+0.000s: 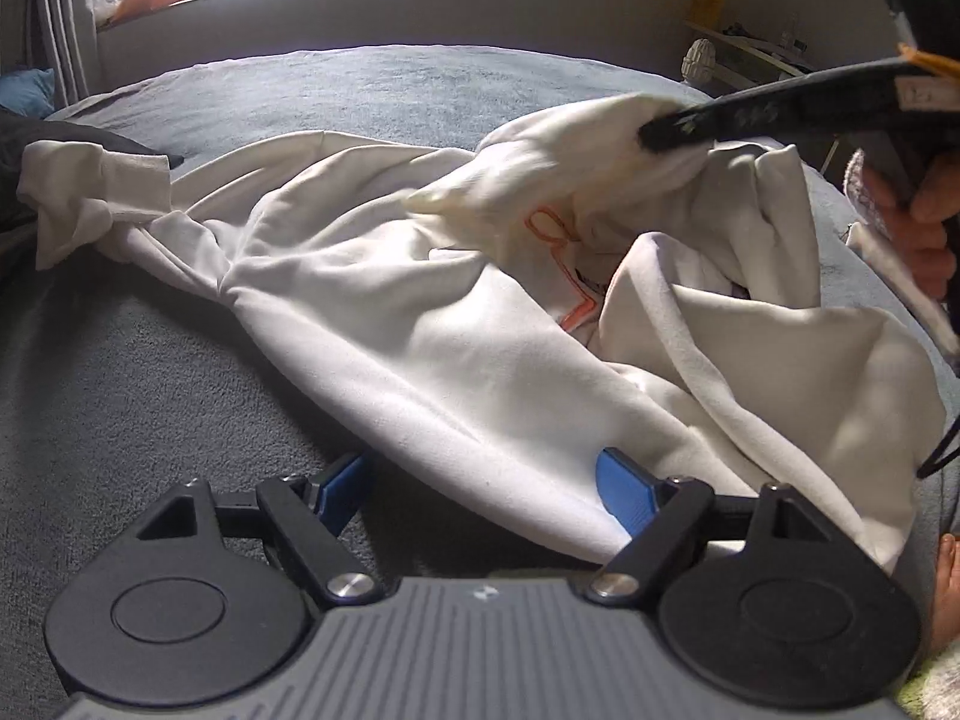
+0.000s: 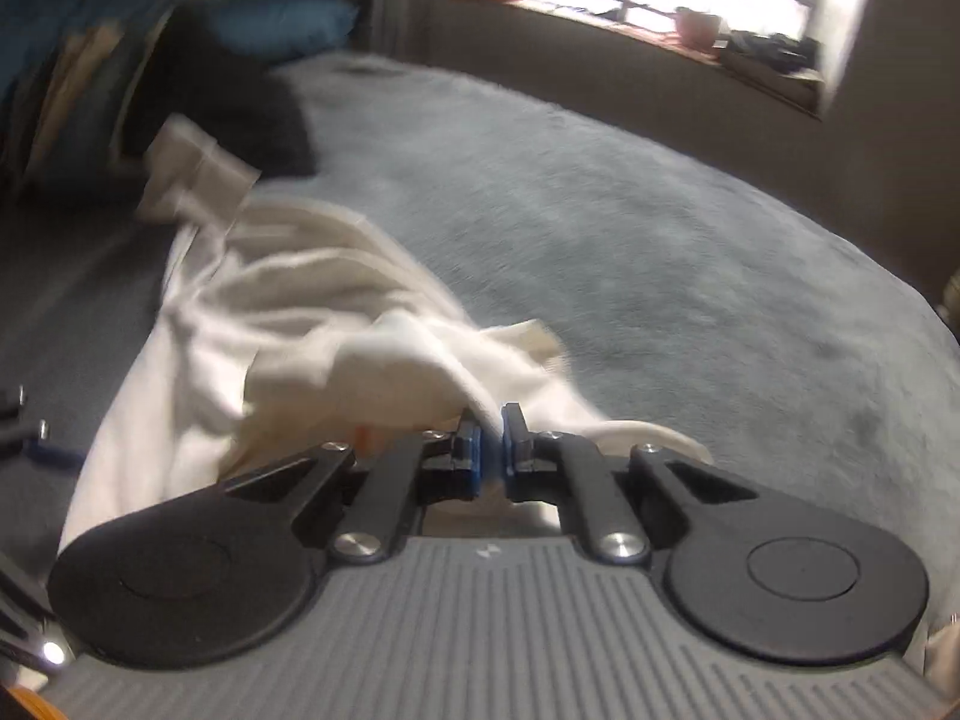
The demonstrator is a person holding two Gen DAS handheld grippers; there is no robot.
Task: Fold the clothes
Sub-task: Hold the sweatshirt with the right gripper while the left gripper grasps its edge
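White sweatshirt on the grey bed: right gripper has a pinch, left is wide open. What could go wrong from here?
1. The right gripper pinches only a thin fold of the white sweatshirt; it may slip out when lifted.
2. The left gripper straddles a bunched edge and could close on several layers.
3. The twisted sleeve near the dark garment could drag.

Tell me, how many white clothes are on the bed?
1. A single crumpled white sweatshirt lies across the grey bed, one sleeve stretched toward the far left. The right gripper pinches its edge. More may be hidden in the folds.
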